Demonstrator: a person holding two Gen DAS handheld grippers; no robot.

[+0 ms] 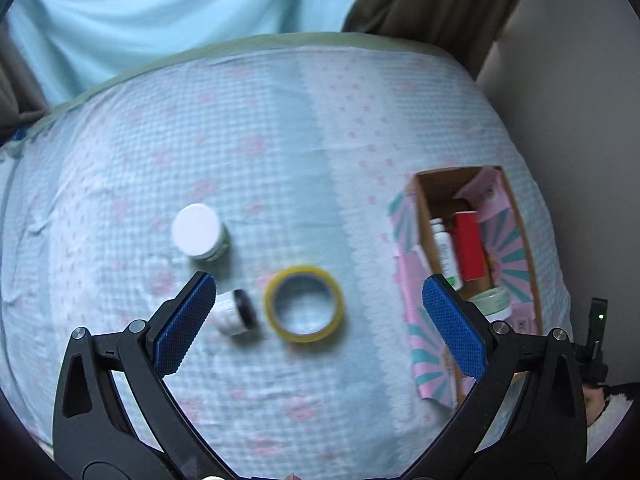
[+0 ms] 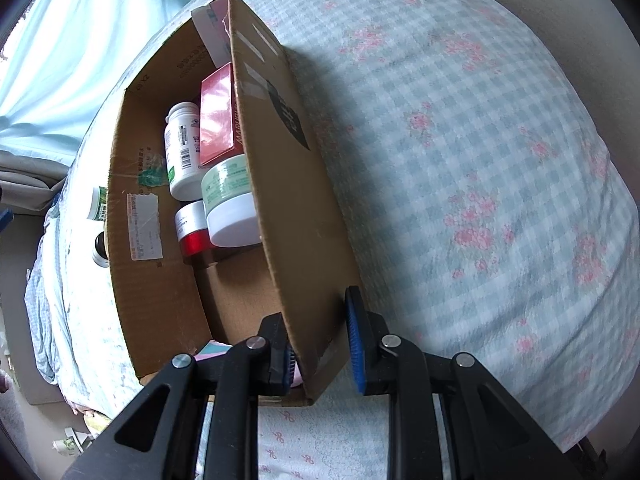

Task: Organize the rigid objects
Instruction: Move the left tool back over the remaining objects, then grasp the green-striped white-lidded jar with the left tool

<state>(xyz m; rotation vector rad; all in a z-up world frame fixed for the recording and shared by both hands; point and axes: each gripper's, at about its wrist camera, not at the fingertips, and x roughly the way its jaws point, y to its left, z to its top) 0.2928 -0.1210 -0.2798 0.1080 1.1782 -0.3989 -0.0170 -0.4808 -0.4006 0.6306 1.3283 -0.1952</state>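
Landmark: open brown cardboard box (image 2: 304,216) on the bed's pale blue checked, pink-flowered bedspread (image 1: 280,128).
Right claw (image 2: 320,344): pressed together on the box's near side wall, one blue pad inside, one outside.
Left claw (image 1: 320,312): spread wide, nothing between the pads, hanging over the bedspread left of the box.
Inside the box: white plastic pill bottle (image 2: 182,148) lying down, red rectangular carton (image 2: 216,116) beside it, pale green round jar with white lid (image 2: 230,204), small red-and-silver jar (image 2: 192,228).
Left of the box, on the bedspread: yellow tape roll (image 1: 304,304) nearest it, small white jar with dark lid (image 1: 238,312) on its side, upright white-capped green-labelled bottle (image 1: 200,232) farthest.
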